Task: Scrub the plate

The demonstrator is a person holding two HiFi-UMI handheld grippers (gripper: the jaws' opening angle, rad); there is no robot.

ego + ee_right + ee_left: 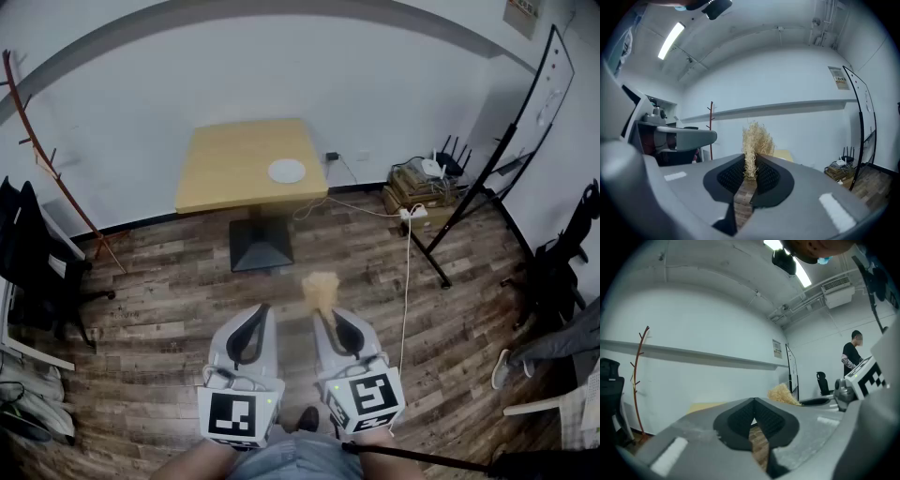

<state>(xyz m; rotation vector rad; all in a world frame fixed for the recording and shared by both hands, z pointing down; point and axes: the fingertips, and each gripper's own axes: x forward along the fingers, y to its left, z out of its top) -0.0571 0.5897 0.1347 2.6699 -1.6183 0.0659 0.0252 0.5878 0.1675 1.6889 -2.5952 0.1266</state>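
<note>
A white plate (pixel 287 171) lies on a small yellow table (pixel 234 164) by the far wall, well ahead of both grippers. My right gripper (pixel 323 314) is shut on a tuft of pale straw-like scrubber (pixel 321 289), which sticks up from the pads (pixel 752 140). My left gripper (pixel 262 313) is shut with nothing between its jaws. In the left gripper view the left gripper (pixel 753 414) has its pads pressed together, and the scrubber (pixel 783 393) shows to its right. Both are held low over the wood floor, near my body.
The table stands on a dark pedestal base (pixel 261 245). A coat stand (pixel 56 164) leans at the left, chairs (pixel 33 262) at the left edge. A black whiteboard frame (pixel 487 169), cables and a router (pixel 427 183) sit at the right. A person (pixel 851 359) stands at the right in the left gripper view.
</note>
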